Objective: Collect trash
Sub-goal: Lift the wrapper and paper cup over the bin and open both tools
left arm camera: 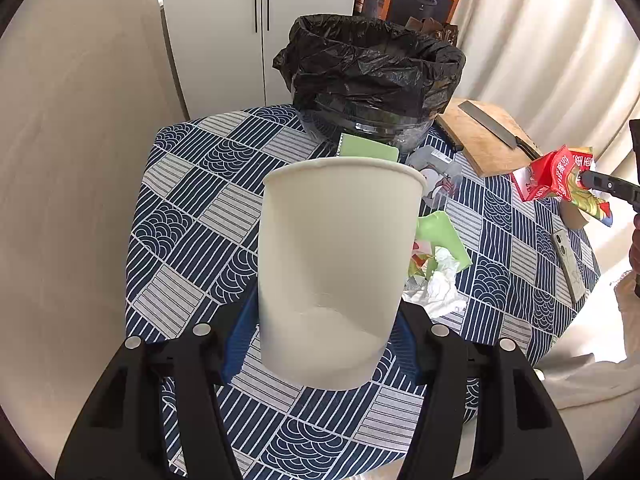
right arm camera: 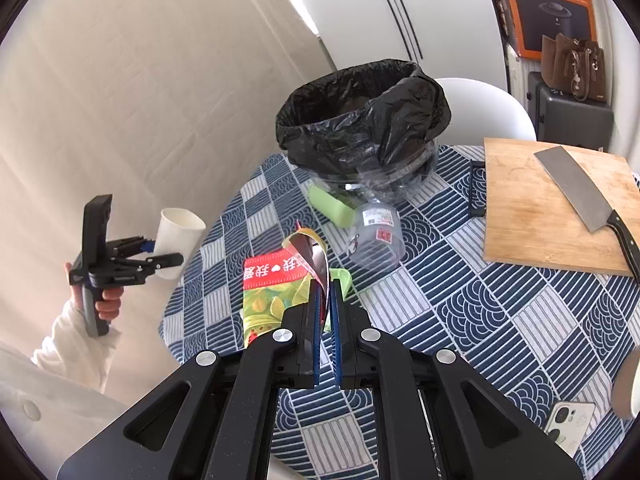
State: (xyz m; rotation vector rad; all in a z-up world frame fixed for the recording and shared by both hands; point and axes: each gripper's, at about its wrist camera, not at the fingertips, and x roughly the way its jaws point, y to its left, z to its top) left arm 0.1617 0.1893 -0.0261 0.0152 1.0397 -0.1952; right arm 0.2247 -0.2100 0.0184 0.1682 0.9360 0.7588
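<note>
Left wrist: left gripper (left arm camera: pixel 320 344) has its jaws about half open, clamped on the lower body of a white paper cup (left arm camera: pixel 336 264); cup upright, mouth up, held clear above the worktop (left arm camera: pixel 188 184). Bin with black liner (left arm camera: pixel 372 76) sits at the far edge of the worktop, straight ahead. Between cup and bin there is loose litter: green scrap (left arm camera: pixel 370 150), clear plastic cup (left arm camera: pixel 436 160), crumpled wrappers (left arm camera: pixel 438 276). Right gripper (left arm camera: pixel 590 180) shows at the right edge pinching a red snack packet (left arm camera: pixel 554 178), also in the air

Right wrist: jaws nearly closed on the top edge of the packet (right arm camera: pixel 276 292), which hangs off the pads above the worktop (right arm camera: pixel 500 320). Bin (right arm camera: pixel 360 120) is ahead and slightly right, mouth open, dark inside, fill level not readable. Left gripper (right arm camera: pixel 160 254) with paper cup (right arm camera: pixel 178 240) hovers off the worktop's left edge. Cutting board (right arm camera: pixel 532 216) with cleaver (right arm camera: pixel 580 196) to the right; phone (right arm camera: pixel 568 424) near right; not trash

Step, by judgement: carry phase, both items picked, neither yet over the bin. Next: bring each over the liner mouth, one at a time to avoid a clash, open the jaws only once above the opening. Remaining litter needs further picks
</note>
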